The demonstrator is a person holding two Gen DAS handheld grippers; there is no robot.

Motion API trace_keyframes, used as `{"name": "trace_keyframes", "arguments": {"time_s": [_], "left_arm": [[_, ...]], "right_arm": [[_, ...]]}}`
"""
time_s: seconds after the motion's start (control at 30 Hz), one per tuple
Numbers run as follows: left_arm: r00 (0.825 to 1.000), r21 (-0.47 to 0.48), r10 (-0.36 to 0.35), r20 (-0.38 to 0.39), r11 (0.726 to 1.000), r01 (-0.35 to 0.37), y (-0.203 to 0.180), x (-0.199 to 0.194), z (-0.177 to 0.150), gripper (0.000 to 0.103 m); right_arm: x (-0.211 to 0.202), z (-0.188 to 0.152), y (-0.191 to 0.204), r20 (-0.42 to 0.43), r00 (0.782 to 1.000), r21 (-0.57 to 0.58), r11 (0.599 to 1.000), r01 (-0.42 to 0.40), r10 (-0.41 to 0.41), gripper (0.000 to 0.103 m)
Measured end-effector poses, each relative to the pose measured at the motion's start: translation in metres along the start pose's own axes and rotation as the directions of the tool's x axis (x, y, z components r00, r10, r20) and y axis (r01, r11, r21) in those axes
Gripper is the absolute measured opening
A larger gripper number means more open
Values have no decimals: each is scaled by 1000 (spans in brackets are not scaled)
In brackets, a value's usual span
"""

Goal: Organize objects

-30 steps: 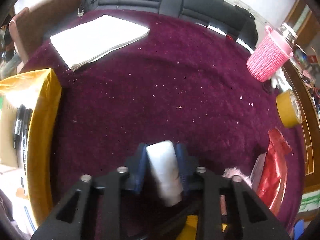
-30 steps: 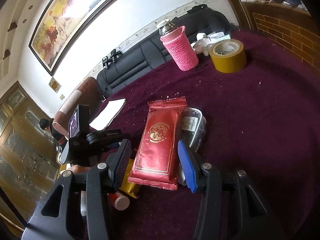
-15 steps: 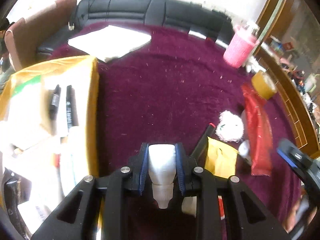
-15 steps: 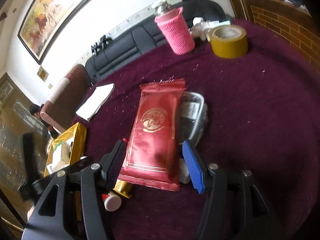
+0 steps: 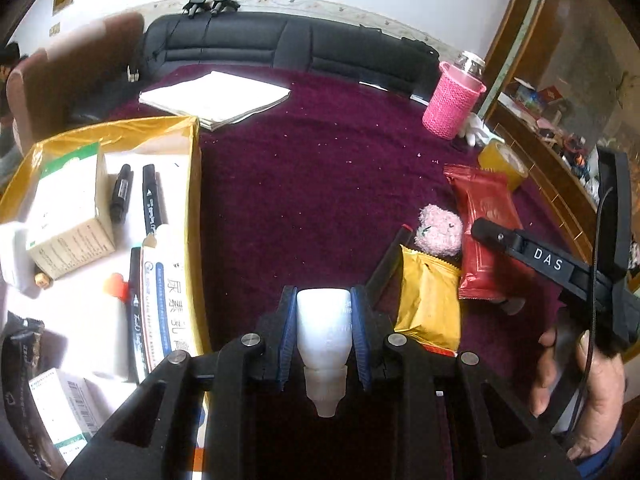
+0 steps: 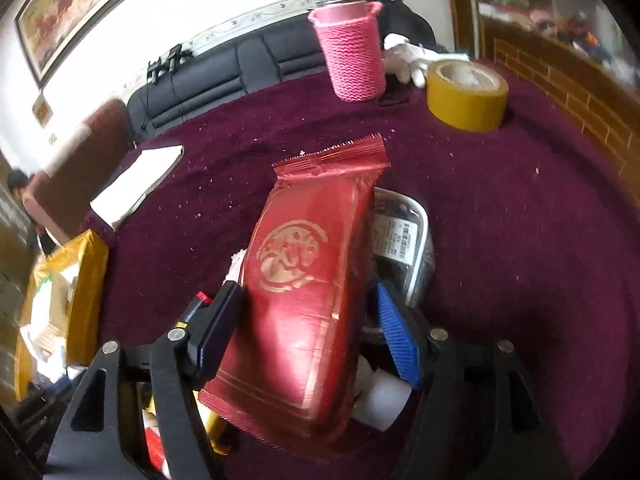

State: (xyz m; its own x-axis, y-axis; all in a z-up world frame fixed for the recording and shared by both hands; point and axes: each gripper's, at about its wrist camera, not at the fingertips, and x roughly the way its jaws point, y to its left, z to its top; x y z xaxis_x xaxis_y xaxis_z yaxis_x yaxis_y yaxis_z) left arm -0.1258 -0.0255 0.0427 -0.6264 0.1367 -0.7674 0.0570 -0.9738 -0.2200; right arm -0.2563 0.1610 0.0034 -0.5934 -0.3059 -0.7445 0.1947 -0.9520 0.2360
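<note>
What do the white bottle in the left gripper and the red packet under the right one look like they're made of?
White bottle: looks like matte, slightly translucent plastic, with a smooth moulded neck and nozzle tip. Red packet: probably glossy foil or plastic film, going by its bright glare, creases, serrated end seal and gold print.

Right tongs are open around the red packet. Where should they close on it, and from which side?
Judging from the right wrist view, grip the red packet across its narrow width, near the lower end where the right tongs already straddle it. Come from that near end, along its length: it is long, flat and lies on other items.
</note>
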Motion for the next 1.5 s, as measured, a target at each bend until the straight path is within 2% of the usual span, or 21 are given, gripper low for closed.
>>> {"name": "trace_keyframes", "arguments": {"time_s": [0.1,0.13,0.17,0.2,0.23,0.27,0.33,0.4,0.53,0.77,0.93,1.03,1.13,1.33,1.4,1.43,1.5], "left_arm": [[1000,12,-14,-19,1000,14,-4,5,-4,22],[1000,15,-14,-21,1000,14,-5,5,-4,22],[1000,19,-15,-20,1000,16,-6,5,-5,22],[1000,20,-17,-17,1000,18,-6,4,-5,22],[1000,17,-18,-11,1000,18,-5,3,-5,22],[1000,16,-17,-7,1000,17,-5,2,-5,22],[1000,6,-19,0,1000,19,-2,0,-4,22],[1000,2,-21,3,1000,21,-2,0,-4,22],[1000,1,-27,4,1000,27,0,-1,-5,22],[999,-6,-34,27,999,34,4,-8,-2,22],[999,-16,-33,15,999,33,5,-4,-2,22],[999,-9,-33,16,999,34,4,-5,-3,22],[999,-6,-38,10,999,38,4,-4,-3,22],[999,-11,-43,4,999,43,4,-4,-3,22],[999,-12,-44,3,999,44,4,-3,-3,22],[999,-10,-44,2,999,44,4,-3,-3,22],[999,-6,-45,3,999,45,4,-4,-4,22]], "right_arm": [[1,0,4,20,1000,-37,999,2,-1,65],[2,0,5,19,1000,-52,999,3,-2,58],[0,0,6,23,999,-63,998,-26,28,46],[-1,0,8,25,999,-70,997,-37,39,42],[-3,0,9,30,998,-78,995,-57,60,28],[-5,-1,7,26,994,-71,992,-102,104,22],[-7,-2,2,19,986,-34,986,-165,166,19],[-11,-4,-2,21,978,-8,978,-208,208,18],[-20,-7,0,35,975,-16,975,-220,220,17],[-48,-6,24,111,966,-101,969,-225,235,16],[-39,-14,36,54,979,-142,972,-188,197,16],[-25,-18,40,0,980,-154,968,-199,201,17],[-19,-20,42,-1,983,-161,970,-181,183,20],[7,-26,31,-80,969,-99,965,-242,235,25],[8,-27,30,-89,966,-93,964,-251,243,21],[7,-28,32,-85,968,-112,963,-247,238,17],[3,-28,36,-74,975,-132,967,-216,208,15]]}}
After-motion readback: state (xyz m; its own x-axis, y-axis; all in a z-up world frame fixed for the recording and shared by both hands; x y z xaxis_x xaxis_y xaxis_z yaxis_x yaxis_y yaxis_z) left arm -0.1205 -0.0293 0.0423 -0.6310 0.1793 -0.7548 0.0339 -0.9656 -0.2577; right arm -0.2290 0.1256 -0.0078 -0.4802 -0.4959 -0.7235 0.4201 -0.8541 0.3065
